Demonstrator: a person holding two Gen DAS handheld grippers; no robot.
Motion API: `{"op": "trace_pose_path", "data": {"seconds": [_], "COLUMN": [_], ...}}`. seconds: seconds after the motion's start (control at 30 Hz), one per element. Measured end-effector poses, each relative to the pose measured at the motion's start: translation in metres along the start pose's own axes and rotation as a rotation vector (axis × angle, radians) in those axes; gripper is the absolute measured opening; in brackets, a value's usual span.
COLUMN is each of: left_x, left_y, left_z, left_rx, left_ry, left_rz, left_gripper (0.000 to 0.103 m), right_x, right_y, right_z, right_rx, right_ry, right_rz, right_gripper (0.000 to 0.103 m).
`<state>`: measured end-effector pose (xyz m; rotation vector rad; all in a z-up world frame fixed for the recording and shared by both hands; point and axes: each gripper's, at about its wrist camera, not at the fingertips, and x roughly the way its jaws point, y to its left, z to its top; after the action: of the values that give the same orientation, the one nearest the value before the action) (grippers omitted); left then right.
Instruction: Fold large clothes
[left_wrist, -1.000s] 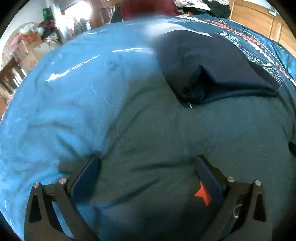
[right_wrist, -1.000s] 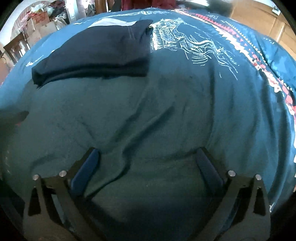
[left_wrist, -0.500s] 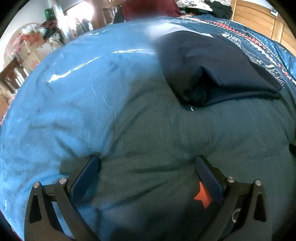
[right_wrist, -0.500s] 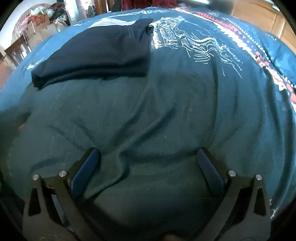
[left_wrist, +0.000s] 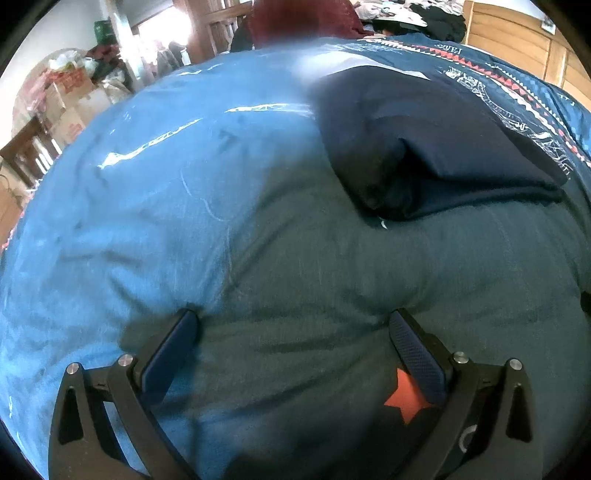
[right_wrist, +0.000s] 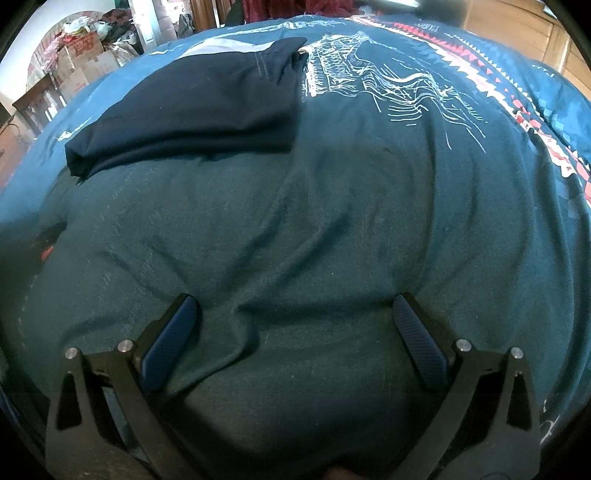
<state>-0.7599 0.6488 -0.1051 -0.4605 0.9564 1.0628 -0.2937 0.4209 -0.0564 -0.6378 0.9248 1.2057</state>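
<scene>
Both your left hand-held gripper (left_wrist: 291, 325) and right hand-held gripper (right_wrist: 295, 312) hang spread wide and empty over the bed (right_wrist: 369, 221), the folded navy garment (right_wrist: 199, 107) lying ahead, long axis crosswise, forward-right of the left, forward-left of the right, neither clearly nearer.

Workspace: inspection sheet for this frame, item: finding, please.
Surface: bed cover, blue with white line print and a red-white patterned band.
Job's things: dark teal garment spread flat and wrinkled; folded navy garment beyond it.
Clutter: nothing seen on the bed itself.
Grippers: left tongs open over the teal garment's left edge; right tongs open above its wrinkles; neither grips cloth.
Cables: nothing seen.
Surroundings: cardboard boxes, wooden panelling, piled clothes.
</scene>
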Motion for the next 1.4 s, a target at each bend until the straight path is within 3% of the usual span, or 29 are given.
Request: {"op": "trace_pose_path", "data": {"seconds": [0.47,1.4], "left_x": [0.0033,0.0026], "left_y": [0.0073,0.0047], "left_z": [-0.0036,-0.0071], "left_rx": [-0.015,-0.028], "left_ry": [-0.018,-0.041], "left_rz": [-0.048,-0.038], "left_gripper": [0.103,0.103], "right_x": [0.0011,0.001], "right_y": [0.0001,-0.0008], "right_z": [0.0005,0.0002], "right_rx": [-0.003,0.0], "right_ry": [-0.001,-0.003], "right_rz": [0.009,0.021], "right_gripper": [0.103,0.103]}}
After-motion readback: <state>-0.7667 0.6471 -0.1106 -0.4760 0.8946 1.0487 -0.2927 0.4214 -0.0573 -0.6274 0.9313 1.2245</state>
